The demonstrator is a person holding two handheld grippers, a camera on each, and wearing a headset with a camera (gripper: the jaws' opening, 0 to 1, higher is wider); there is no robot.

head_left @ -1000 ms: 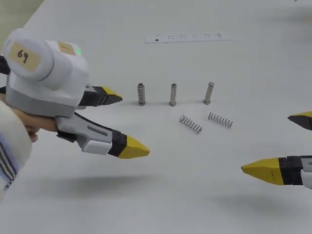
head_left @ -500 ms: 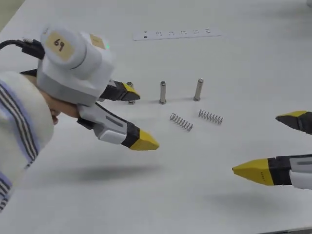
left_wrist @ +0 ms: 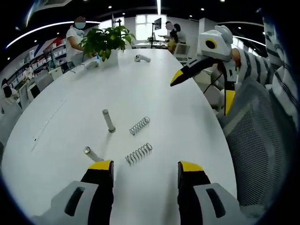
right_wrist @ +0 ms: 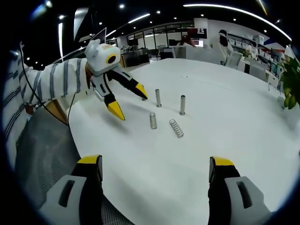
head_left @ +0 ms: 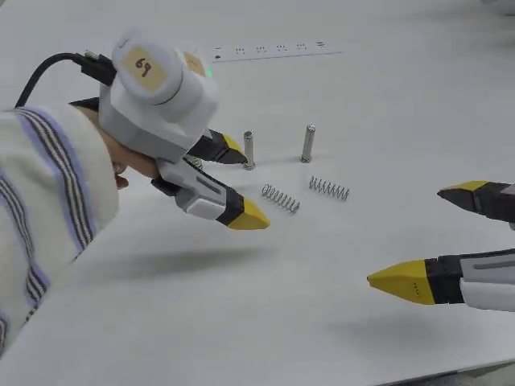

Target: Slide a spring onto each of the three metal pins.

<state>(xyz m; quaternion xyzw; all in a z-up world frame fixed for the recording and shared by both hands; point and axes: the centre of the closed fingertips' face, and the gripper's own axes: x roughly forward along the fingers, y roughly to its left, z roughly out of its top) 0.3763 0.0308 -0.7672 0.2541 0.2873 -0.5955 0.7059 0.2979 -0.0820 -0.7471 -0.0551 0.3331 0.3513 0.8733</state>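
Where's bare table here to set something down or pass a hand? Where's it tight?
Free: the stretch between the pins and the power strip; the near table between the left gripper and the right gripper. Crowded: around the pins and the two loose springs, where the left gripper's open jaws sit.

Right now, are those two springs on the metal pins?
No, both coiled steel springs lie flat on the white table near two bare metal pins.
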